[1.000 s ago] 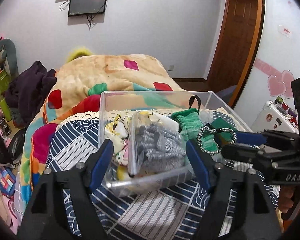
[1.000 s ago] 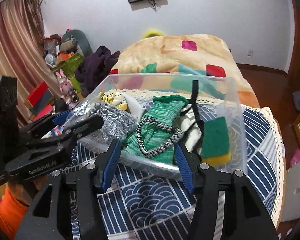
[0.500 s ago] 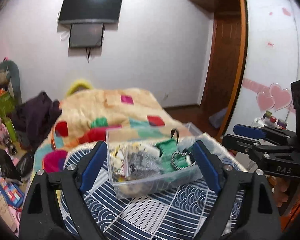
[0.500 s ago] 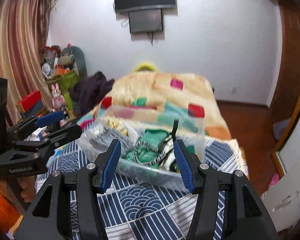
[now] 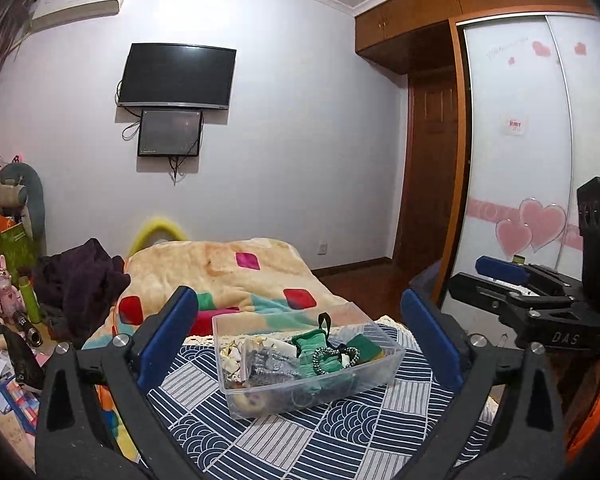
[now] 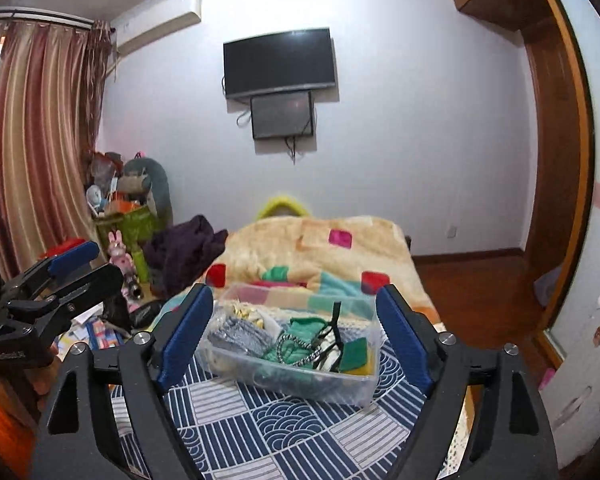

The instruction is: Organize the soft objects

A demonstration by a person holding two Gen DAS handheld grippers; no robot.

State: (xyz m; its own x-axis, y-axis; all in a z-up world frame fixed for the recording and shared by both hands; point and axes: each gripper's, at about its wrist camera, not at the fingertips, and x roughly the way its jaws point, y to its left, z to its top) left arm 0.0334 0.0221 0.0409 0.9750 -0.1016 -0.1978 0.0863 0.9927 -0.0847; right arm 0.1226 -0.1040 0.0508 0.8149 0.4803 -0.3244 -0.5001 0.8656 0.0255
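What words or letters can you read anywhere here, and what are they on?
"DAS": white letters on the black right gripper, seen side-on.
White print on the black left gripper: too blurred to read.
Red-and-white sticker on the white sliding wardrobe door: too small.
Pink script near the door's top: unreadable.

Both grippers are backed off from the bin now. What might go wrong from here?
The clear plastic bin sits near the edge of the blue patterned cloth; a nudge may slide it off. The black strap sticks up above the rim and the beaded loop lies on top; either may snag a finger.
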